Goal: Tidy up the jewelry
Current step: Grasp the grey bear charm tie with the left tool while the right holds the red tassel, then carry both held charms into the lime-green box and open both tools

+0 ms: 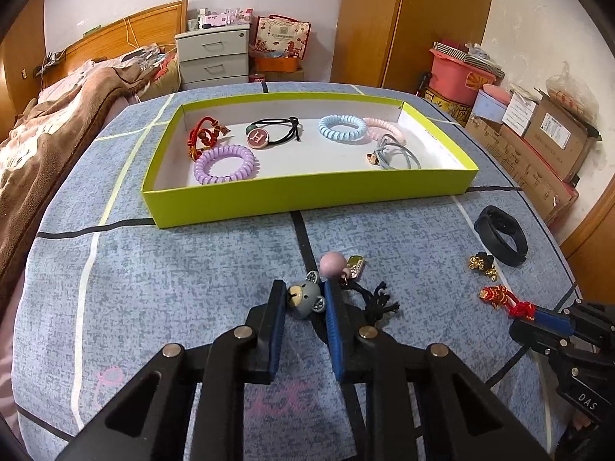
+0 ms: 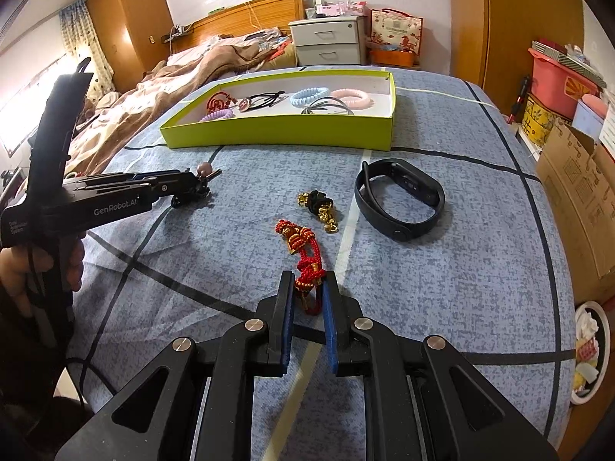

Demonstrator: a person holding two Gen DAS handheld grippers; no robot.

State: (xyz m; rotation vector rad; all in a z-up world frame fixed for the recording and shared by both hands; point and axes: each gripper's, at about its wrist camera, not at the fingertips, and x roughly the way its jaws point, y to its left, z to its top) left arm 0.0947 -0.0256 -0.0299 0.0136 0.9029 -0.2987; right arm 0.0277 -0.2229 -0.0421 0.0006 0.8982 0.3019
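Note:
A grey bear charm [image 1: 303,299] on a black hair tie [image 1: 378,301], with a pink ball [image 1: 332,263] and a gold tag [image 1: 355,267], lies on the blue bedspread. My left gripper [image 1: 303,288] is shut on the bear. My right gripper [image 2: 307,280] is shut on the tail of a red-and-gold cord bracelet [image 2: 300,238], which rests on the spread. A black-and-gold charm [image 2: 321,207] and a black wristband [image 2: 399,199] lie loose beyond it. The lime-green tray [image 1: 307,192] further back holds a purple coil tie [image 1: 225,164], a blue coil tie [image 1: 342,128] and several other pieces.
A brown blanket [image 1: 57,134] is bunched along the left side of the bed. Cardboard boxes [image 1: 546,142] and a pink tub [image 1: 457,73] stand past the right edge. A grey drawer unit [image 1: 213,57] stands at the back. A hand [image 2: 23,269] holds the left gripper.

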